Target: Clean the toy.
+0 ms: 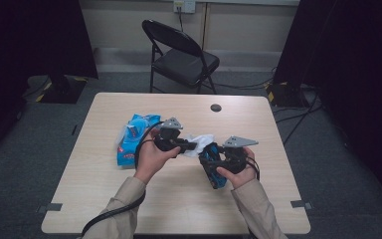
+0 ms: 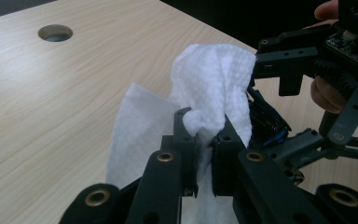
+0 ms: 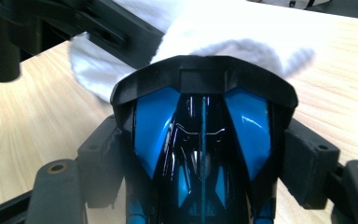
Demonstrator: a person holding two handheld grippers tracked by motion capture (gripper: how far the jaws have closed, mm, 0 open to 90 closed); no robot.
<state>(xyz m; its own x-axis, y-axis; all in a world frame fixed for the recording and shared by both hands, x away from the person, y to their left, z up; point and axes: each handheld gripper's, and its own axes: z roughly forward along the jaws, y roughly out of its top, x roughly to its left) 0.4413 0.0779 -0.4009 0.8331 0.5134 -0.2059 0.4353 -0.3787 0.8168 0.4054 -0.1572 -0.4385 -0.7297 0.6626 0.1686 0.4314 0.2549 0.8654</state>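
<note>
My left gripper (image 2: 205,133) is shut on a bunched white wipe (image 2: 209,84), which stands up from its jaws and hangs down behind them. In the high view the left gripper (image 1: 191,146) holds the wipe (image 1: 199,141) against the front end of a blue and black toy car (image 1: 212,169). My right gripper (image 3: 205,158) is shut on the toy car (image 3: 200,140), its pads pressing both sides of the body. The wipe (image 3: 242,32) lies over the car's far end. Both hands hover above the middle of the table.
A blue pack of wipes (image 1: 132,142) lies on the wooden table (image 1: 179,199) left of the hands. A round cable hole (image 1: 216,107) sits near the far edge. A black folding chair (image 1: 181,55) stands behind the table.
</note>
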